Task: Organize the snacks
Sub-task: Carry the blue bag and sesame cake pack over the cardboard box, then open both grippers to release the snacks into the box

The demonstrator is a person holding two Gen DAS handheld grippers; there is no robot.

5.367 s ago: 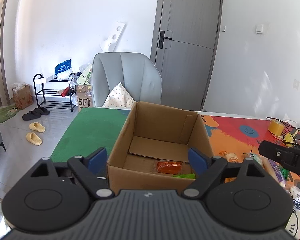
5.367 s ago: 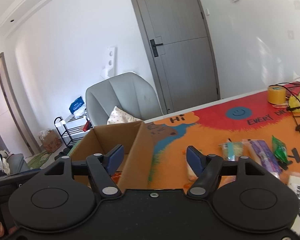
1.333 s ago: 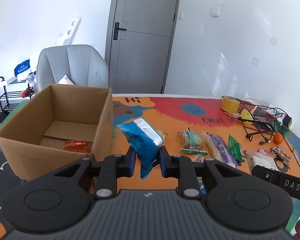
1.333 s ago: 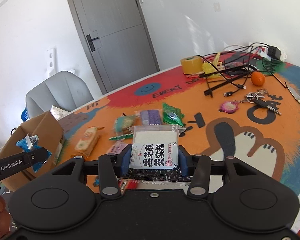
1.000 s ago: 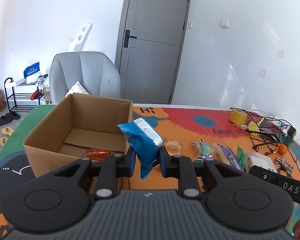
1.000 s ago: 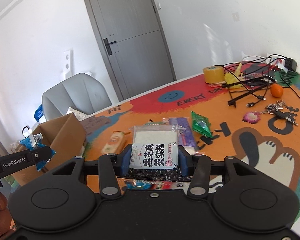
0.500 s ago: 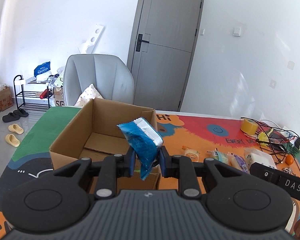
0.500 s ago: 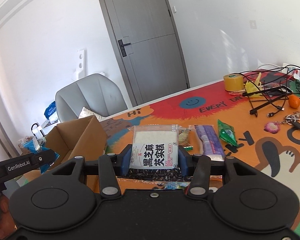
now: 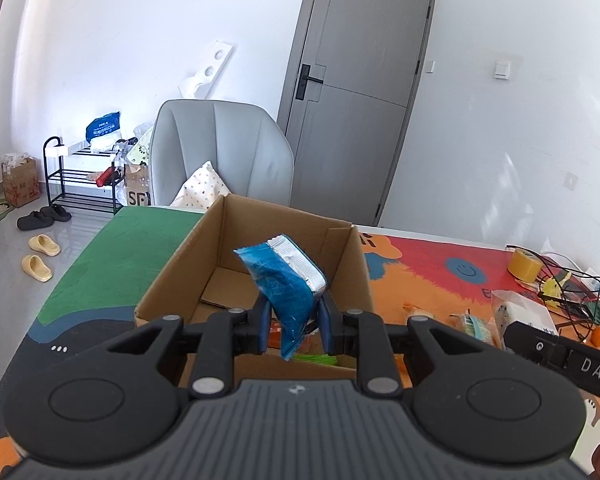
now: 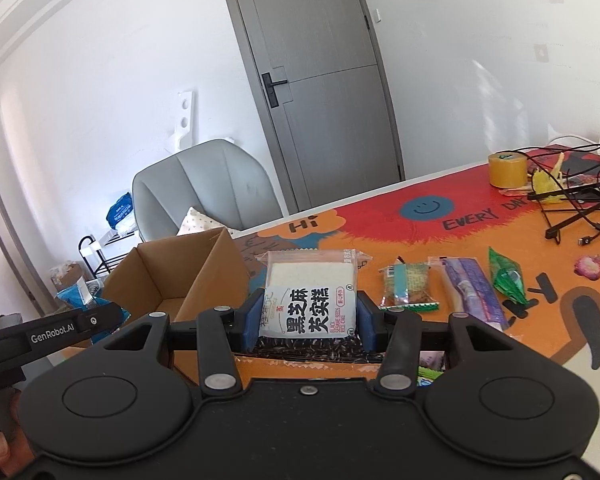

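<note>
My left gripper (image 9: 294, 326) is shut on a crumpled blue snack packet (image 9: 286, 280) and holds it over the near wall of the open cardboard box (image 9: 172, 276). Orange and green packets lie on the box floor below it. My right gripper (image 10: 307, 318) is shut on a clear sesame rice cake packet (image 10: 310, 294) with black lettering, to the right of the box (image 10: 216, 268). Loose snacks lie on the mat: a green-banded bar (image 10: 406, 286), a purple packet (image 10: 470, 288) and a green packet (image 10: 506, 278).
The table carries a colourful orange mat (image 10: 440, 240). At its far right are a tape roll (image 10: 507, 169), a black wire rack with cables (image 10: 572, 204) and a small orange (image 9: 599, 336). A grey chair (image 9: 220, 152) stands behind the box; a shoe rack (image 9: 82, 176) is on the floor at left.
Both grippers have carried their packets leftward toward the box. The blue packet, beside the box a second ago, now hangs over its near edge; the rice cake packet has come closer to the box.
</note>
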